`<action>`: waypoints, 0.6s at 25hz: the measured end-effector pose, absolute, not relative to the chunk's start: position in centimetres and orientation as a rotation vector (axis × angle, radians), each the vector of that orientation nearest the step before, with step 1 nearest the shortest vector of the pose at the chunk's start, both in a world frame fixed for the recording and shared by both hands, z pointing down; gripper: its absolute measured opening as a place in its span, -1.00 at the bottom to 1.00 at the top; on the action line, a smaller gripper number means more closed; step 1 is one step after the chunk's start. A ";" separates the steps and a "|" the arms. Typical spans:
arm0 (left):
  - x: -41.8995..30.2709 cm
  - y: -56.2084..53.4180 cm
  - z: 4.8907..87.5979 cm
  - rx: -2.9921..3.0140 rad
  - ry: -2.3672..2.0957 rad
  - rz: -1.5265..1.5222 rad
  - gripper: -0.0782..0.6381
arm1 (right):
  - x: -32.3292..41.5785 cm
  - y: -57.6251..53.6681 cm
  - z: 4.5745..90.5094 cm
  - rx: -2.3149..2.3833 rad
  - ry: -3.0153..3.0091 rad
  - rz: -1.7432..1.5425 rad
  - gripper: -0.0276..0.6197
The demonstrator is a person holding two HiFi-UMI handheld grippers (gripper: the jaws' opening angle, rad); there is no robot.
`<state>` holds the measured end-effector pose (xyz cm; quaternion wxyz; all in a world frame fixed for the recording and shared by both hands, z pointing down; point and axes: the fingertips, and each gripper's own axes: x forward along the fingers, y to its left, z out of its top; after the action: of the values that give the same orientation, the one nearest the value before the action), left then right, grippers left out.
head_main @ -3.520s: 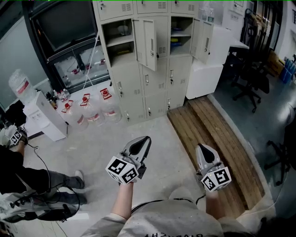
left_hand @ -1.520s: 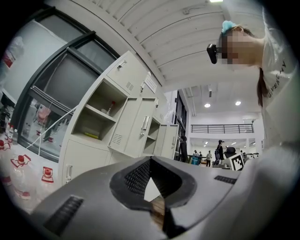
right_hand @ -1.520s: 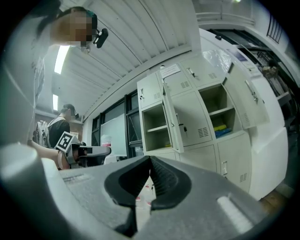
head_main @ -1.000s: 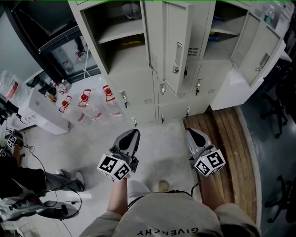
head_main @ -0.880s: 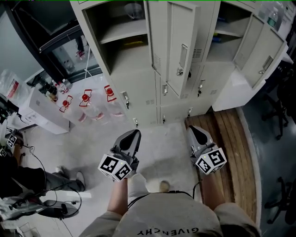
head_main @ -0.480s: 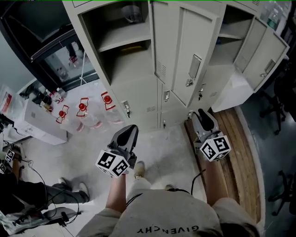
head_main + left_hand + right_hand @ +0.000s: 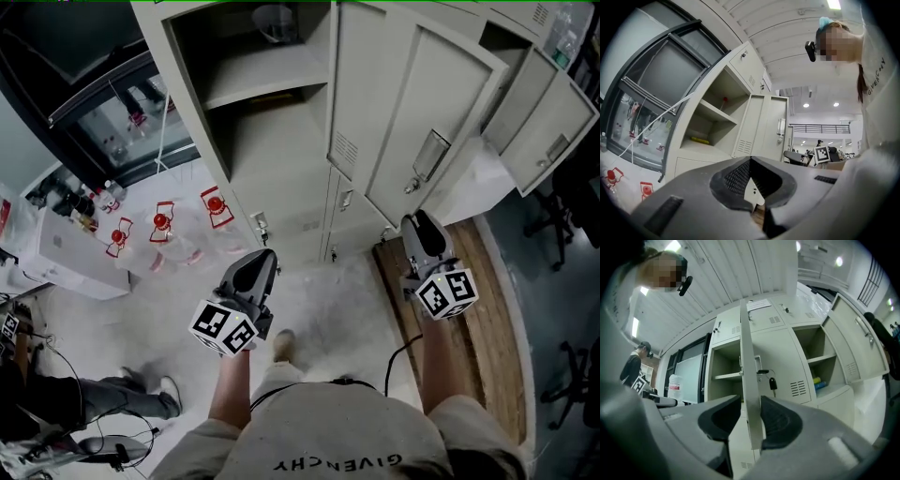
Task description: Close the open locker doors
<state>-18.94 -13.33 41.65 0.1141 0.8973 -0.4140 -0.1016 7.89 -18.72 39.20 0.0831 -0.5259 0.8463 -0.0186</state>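
The beige lockers fill the top of the head view. The middle door point(image 7: 417, 117) stands swung out beside its open compartment point(image 7: 262, 89). Farther right a second door point(image 7: 551, 127) hangs open. My right gripper point(image 7: 422, 230) is just under the middle door's lower corner. In the right gripper view that door's thin edge point(image 7: 746, 357) runs up between the fingers of my right gripper point(image 7: 750, 405); its jaws are opening and do not squeeze it. A key point(image 7: 772, 383) hangs from the latch. My left gripper point(image 7: 255, 272) hangs lower left, shut on nothing point(image 7: 750, 161).
Water bottles with red caps point(image 7: 159, 225) stand on the floor left of the lockers. A wooden platform point(image 7: 478, 309) runs along the right, with an office chair point(image 7: 572, 202) beyond it. A person's legs point(image 7: 103, 398) stretch in at lower left.
The lockers have come nearer. My right gripper moved forward and up to the middle door's lower edge and its jaws parted around it. The left gripper kept its place.
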 end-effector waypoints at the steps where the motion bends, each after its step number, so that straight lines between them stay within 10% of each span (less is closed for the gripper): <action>1: -19.4 -13.6 41.6 2.630 -1.217 -0.296 -0.79 | 7.8 -18.7 39.2 -1.583 2.519 -0.043 -0.57; 15: -21.8 -17.1 40.4 2.681 -1.183 -0.312 -0.79 | 1.1 -15.8 38.8 -1.524 2.632 0.046 -0.65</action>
<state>-21.81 -17.10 40.44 0.0972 0.9055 -0.3995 -0.1053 1.10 -15.82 38.85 0.0501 -0.5004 0.8642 0.0150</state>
